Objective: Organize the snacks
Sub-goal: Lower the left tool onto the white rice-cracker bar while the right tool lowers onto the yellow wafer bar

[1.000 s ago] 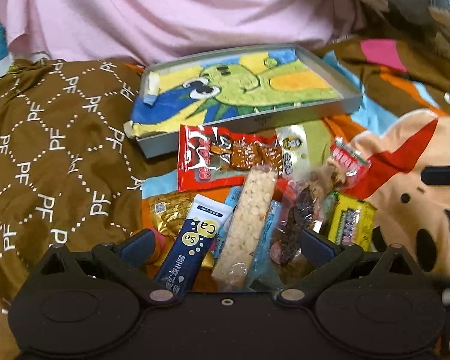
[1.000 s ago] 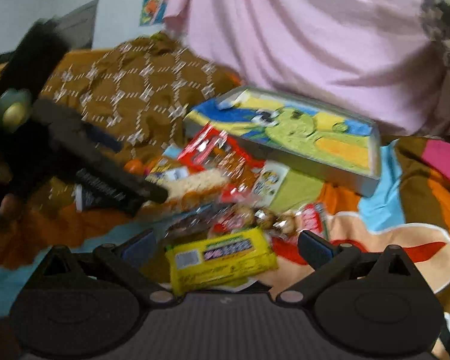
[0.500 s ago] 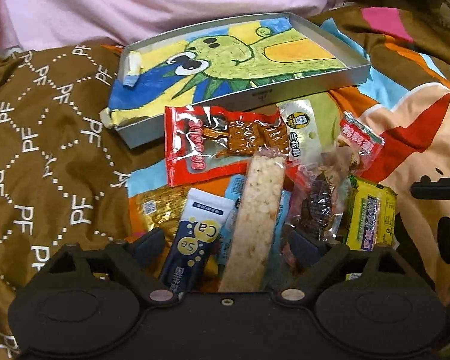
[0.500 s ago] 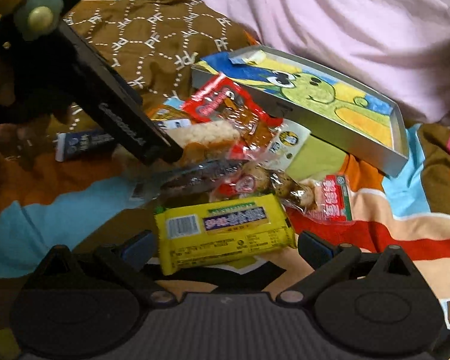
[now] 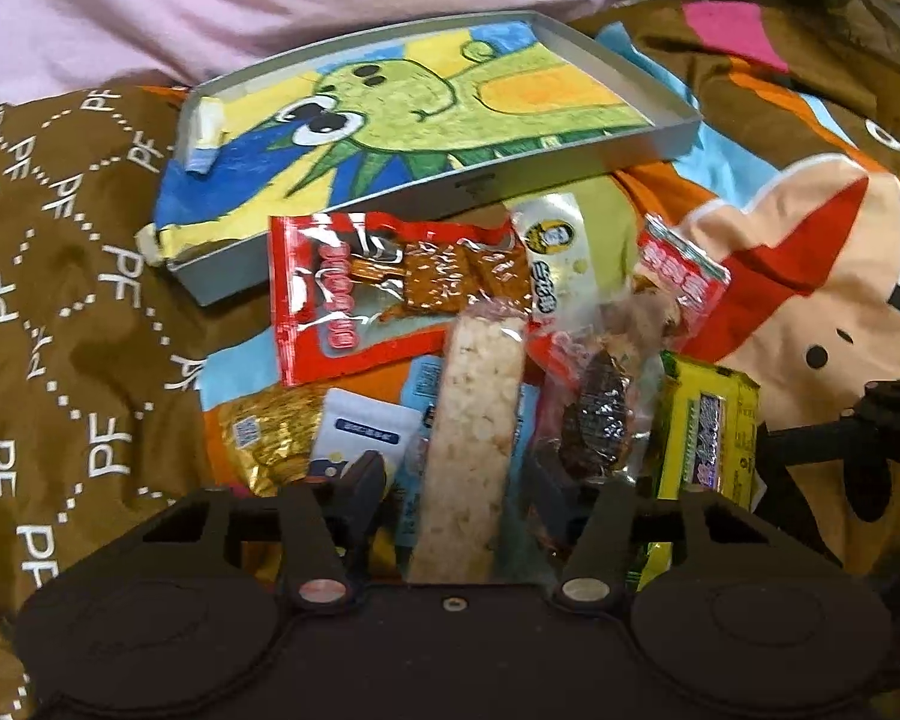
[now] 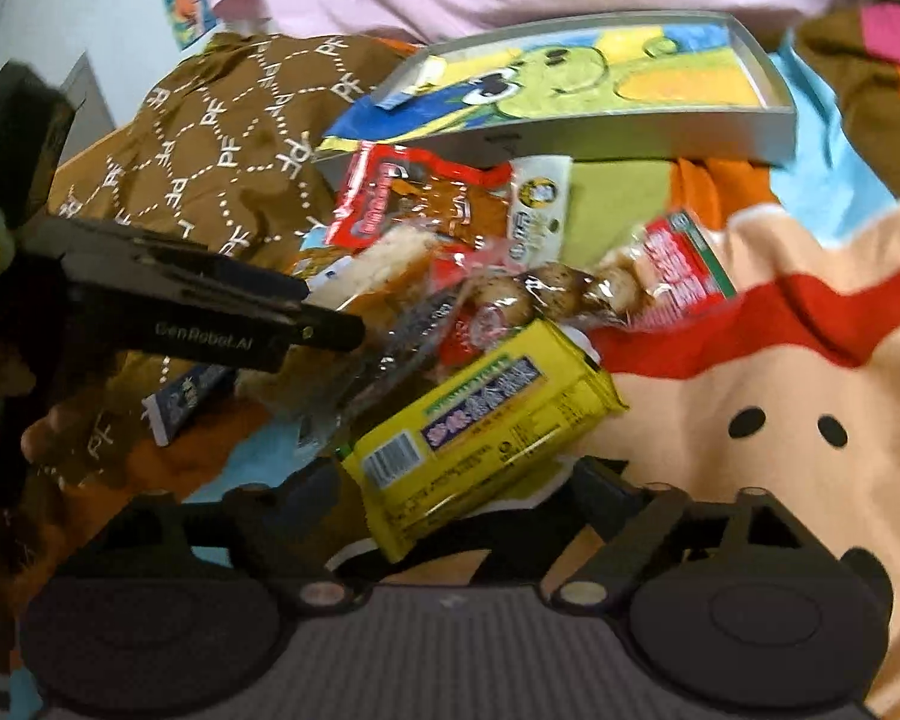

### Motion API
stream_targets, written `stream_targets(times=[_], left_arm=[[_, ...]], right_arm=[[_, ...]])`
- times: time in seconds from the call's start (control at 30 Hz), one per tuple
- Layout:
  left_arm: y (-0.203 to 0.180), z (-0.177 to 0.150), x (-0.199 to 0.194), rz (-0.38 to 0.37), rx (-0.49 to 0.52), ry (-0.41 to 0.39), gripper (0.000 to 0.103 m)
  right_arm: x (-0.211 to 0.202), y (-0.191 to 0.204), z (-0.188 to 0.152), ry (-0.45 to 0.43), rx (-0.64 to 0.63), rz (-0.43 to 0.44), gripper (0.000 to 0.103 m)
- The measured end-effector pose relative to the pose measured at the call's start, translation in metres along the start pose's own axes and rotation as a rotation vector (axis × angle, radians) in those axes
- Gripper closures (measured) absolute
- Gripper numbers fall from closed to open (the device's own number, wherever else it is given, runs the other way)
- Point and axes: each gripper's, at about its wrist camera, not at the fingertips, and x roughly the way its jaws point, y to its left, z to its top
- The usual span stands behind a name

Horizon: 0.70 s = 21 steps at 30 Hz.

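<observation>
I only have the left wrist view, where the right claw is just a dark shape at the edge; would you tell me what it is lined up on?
Observer: The right claw has the yellow packet lying tilted between its fingers. Its jaws have just been closing, but I see no pad pressing on it yet.
Operator: Thank you. Is anything hidden beneath my left claw?
Observer: Yes. The left claw, whose jaws have just been closing with the rice bar between its fingers, covers most of the blue sachet. The right wrist view shows the sachet's body lying below the claw.
</observation>
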Motion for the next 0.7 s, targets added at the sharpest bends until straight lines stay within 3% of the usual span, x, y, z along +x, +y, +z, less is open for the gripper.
stream_targets(times=[0.23,0.5,0.7], left_arm=[[-0.002,0.004,0.011,0.000,-0.018,0.048,0.068],[-0.003,0.005,0.008,0.009,-0.063,0.070,0.069],[-0.005,0.007,0.000,0.019,-0.088,0.093,0.069]], right_arm=[[0.007,-0.011,0.000,-0.017,0.074,0.021,0.048],[0.018,-0.021,0.005,-0.025,0.161,0.054,0.047],[0.012,-0.019,0.007,-0.046,0.182,0.070,0.069]])
